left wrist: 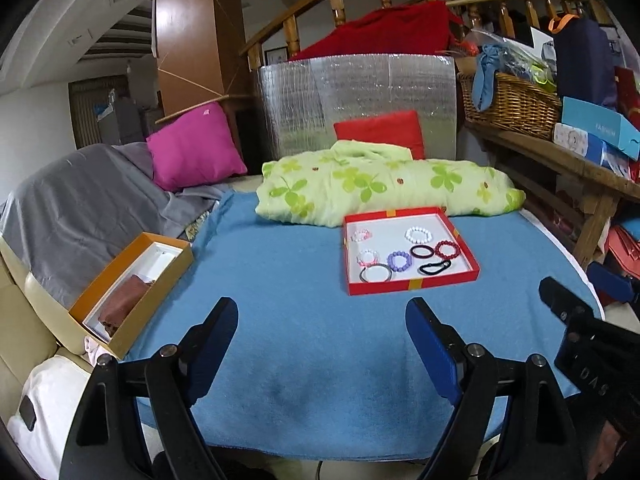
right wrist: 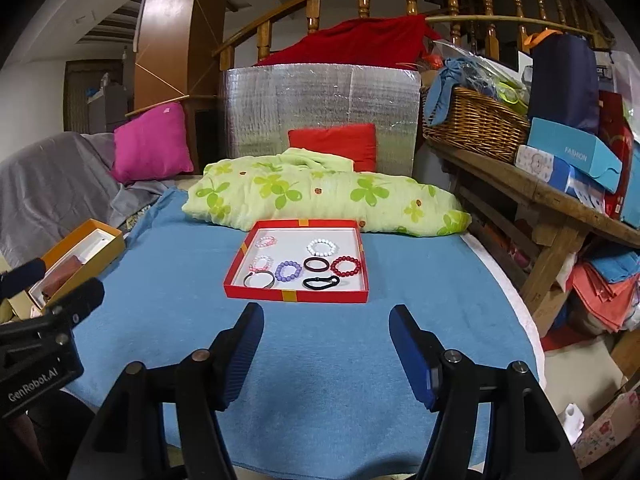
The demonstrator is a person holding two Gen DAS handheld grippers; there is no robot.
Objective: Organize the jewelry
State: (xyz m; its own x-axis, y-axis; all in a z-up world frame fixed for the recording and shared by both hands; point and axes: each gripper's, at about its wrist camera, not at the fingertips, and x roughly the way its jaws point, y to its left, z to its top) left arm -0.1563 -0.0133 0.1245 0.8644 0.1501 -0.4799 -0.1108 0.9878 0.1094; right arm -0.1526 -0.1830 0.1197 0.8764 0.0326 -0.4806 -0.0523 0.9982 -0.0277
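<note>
**Well, both tools empty and short of the tray**

Right now your left gripper (left wrist: 322,346) and right gripper (right wrist: 326,354) both hang with jaws spread and nothing between them, above the blue blanket (right wrist: 320,380). Ahead lies the red tray (right wrist: 296,296), holding beaded bracelets and hair ties: white (right wrist: 322,247), purple (right wrist: 288,271), dark red (right wrist: 345,266), a black hair tie (right wrist: 321,282) nearest you. The orange box (left wrist: 132,288) sits off to your left (possibly a destination, I can't be sure). You seem to be between picks, so next choose one piece, lower a gripper over its rim, and pinch a single strand without dragging neighbours.
</note>
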